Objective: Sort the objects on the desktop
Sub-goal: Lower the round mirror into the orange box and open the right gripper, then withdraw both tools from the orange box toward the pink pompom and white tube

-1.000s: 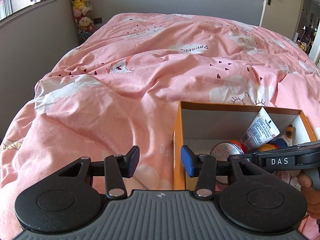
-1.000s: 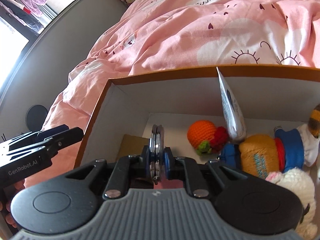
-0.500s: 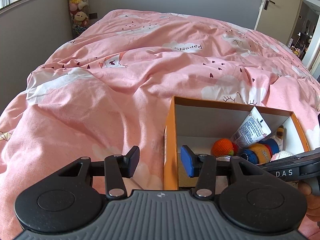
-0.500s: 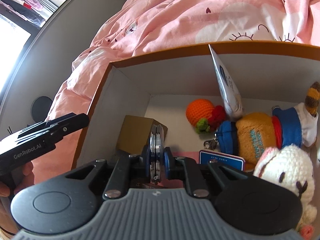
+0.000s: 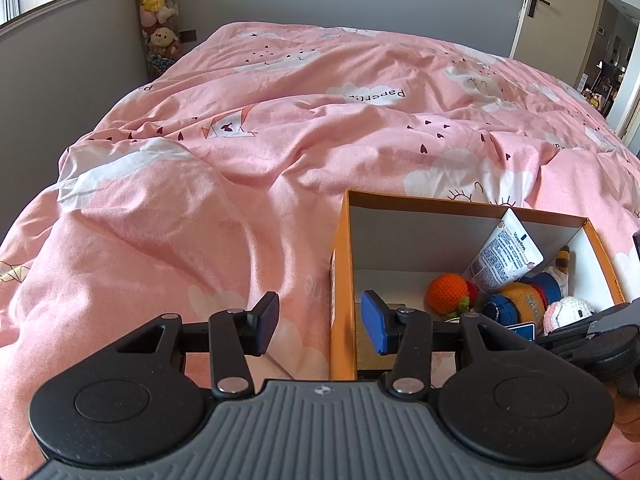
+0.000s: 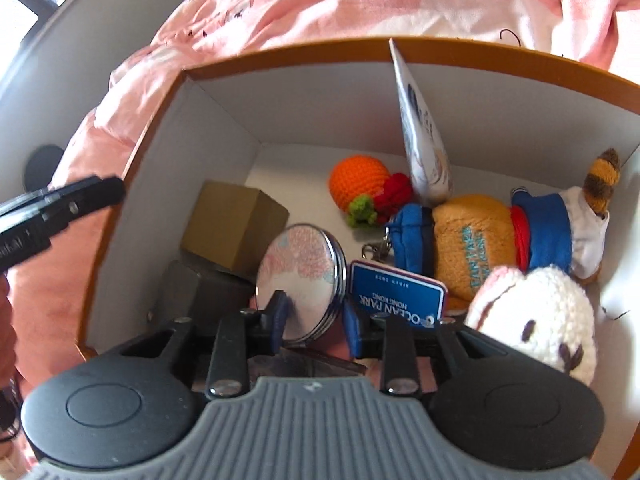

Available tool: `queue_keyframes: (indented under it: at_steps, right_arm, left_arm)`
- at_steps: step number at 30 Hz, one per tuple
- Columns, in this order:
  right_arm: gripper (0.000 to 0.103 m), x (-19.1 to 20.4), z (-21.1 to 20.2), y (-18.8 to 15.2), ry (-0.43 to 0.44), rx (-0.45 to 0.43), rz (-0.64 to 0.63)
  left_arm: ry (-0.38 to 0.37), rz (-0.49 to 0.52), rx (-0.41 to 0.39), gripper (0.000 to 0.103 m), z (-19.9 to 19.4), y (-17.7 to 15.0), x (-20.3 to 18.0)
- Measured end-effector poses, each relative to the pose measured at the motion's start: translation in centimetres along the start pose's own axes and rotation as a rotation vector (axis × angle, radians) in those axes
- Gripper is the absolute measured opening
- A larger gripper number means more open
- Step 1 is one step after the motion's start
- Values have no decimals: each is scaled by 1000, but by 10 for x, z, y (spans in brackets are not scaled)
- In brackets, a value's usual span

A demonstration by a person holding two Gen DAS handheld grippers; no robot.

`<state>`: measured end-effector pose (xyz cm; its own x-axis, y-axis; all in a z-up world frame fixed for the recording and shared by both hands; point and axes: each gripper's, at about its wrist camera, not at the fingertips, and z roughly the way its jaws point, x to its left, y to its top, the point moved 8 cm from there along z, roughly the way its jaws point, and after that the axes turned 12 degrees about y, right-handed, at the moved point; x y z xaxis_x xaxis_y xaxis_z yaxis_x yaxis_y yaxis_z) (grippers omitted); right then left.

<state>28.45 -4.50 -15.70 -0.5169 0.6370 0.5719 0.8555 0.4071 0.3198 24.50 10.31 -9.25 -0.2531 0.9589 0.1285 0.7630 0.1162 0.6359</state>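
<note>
Round silver compact mirror with a pink floral lid (image 6: 300, 280) is the piece being sorted, and it cannot be made out in the left wrist view. There the left gripper (image 5: 320, 322) hangs with its blue-padded jaws half apart and nothing between them, astride the near left wall of the orange cardboard box with white inside (image 5: 342, 264), just as it hung a second ago. At two o'clock from it lie an orange crocheted ball (image 5: 447, 291), a white squeeze tube (image 5: 506, 254) leaning on the far wall, and a white woolly toy (image 5: 568, 312), all on the pink patterned duvet (image 5: 240, 160). In the right wrist view the right gripper (image 6: 316, 322) reaches down into the box. A second ago it pinched the mirror edge-on; now its jaws are opening and the mirror has tipped to show its face, leaning against the left pad (image 6: 279, 314) and clear of the right one. A brown cardboard cube (image 6: 232, 224) sits at eleven o'clock, a blue tag (image 6: 396, 296) at two o'clock, and an orange plush toy in blue (image 6: 488, 236) beyond it. Judging by this, the mirror is released in the box, so this item looks finished.
</note>
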Motion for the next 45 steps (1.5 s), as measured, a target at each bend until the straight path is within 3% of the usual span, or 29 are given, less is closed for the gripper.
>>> queue_keyframes:
  at_steps: [4,12,15,20,24,28,38,45]
  right_arm:
    - [29,3,7,-7,44,22,15]
    - [31,6,0,-7,-31,36,-35]
    - [31,14,-12,-2,-11,-10,-85]
    - [31,21,-14,20,-57,-93,-159]
    - [31,14,0,38,-97,-108,-134]
    - [36,8,9,47,-65,-111,-76]
    - [36,2,17,35,-69,-71,-55]
    - [37,23,-12,25,-83,-164,-142]
  left_arm:
    - [2,-9,6,54,1,-1,1]
    - [4,-7,-5,54,-2,-1,4]
    - [2,-12,-9,54,-2,-1,3]
    - [-6,-5,-10,54,-2,-1,0]
    - [7,13,-12,54,-3,0,-3]
    - [8,23,-7,54,-1,0,-4]
    - [6,24,-1,54,-1,-3,-6]
    - [-3,25,-60,54,-26,-5,-12]
